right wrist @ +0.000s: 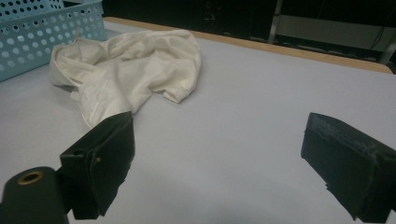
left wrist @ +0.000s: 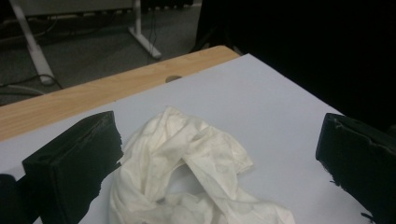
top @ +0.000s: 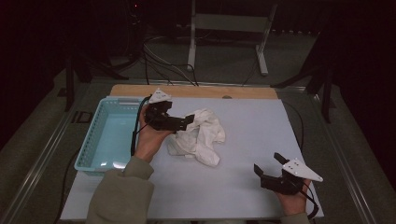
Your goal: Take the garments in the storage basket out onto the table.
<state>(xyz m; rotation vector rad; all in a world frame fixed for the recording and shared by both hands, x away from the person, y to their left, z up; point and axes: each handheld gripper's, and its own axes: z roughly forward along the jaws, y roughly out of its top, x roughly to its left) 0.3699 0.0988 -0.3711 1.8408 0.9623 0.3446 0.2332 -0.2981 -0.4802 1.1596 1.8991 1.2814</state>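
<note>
From above, the crumpled white cloth (top: 198,136) lies mid-surface, right of the basket (top: 100,140); the left gripper (top: 180,122) is at its left edge. Left gripper view: spread jaws, cloth (left wrist: 187,172) between, unpinched. Right gripper view: spread jaws, cloth (right wrist: 126,70) far left.

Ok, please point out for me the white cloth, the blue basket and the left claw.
white cloth (top: 201,135), high view, on the middle of the crumpled fabric.
blue basket (top: 93,135), high view, on its left perforated wall.
left claw (top: 189,120), high view, midway between its open tips, right at the cloth.
</note>
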